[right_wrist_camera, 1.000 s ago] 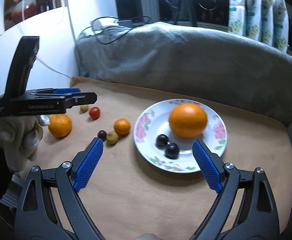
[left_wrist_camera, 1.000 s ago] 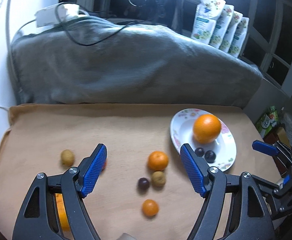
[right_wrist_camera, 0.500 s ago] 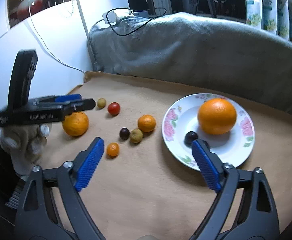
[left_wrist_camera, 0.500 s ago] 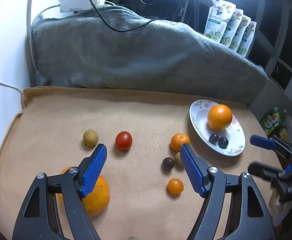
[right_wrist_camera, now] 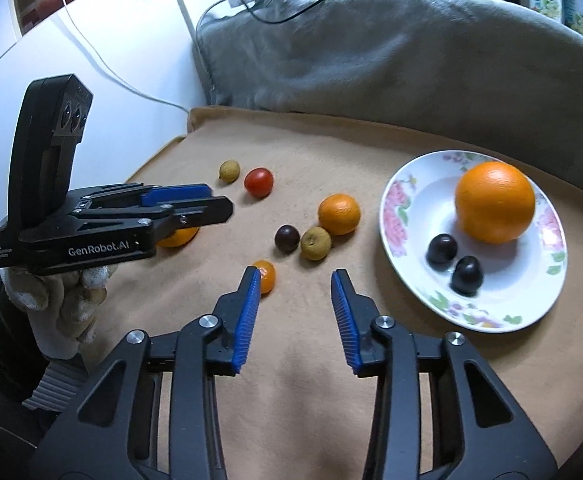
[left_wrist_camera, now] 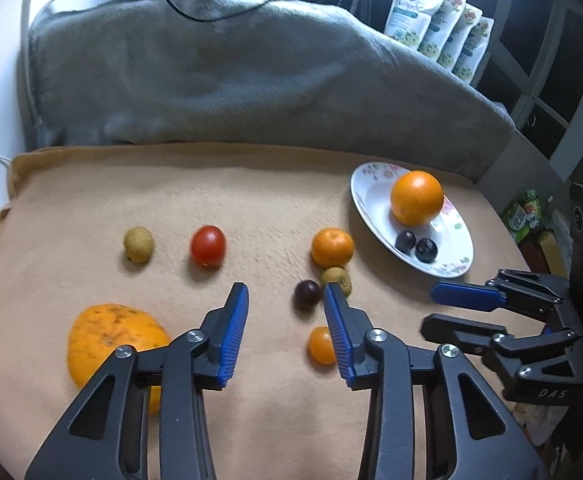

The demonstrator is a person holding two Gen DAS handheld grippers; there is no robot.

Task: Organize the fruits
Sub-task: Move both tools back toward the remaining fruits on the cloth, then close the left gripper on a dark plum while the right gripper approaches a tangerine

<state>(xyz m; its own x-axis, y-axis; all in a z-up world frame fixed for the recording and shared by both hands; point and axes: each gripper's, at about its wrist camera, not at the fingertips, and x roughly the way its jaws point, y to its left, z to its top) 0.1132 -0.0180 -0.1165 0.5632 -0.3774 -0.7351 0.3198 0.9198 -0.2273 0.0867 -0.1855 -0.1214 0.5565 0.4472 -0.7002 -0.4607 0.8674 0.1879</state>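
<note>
I read "GenRobot.AI" on my left gripper [right_wrist_camera: 215, 206] body. My right gripper [left_wrist_camera: 457, 312] shows what looks like "DAS"

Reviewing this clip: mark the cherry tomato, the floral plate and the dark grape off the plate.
cherry tomato [left_wrist_camera: 208, 245]: left wrist view, middle of its red skin.
floral plate [right_wrist_camera: 396, 212]: right wrist view, left rim on the pink flower.
dark grape [right_wrist_camera: 286, 238]: right wrist view, centre, beside the brownish fruit.
</note>
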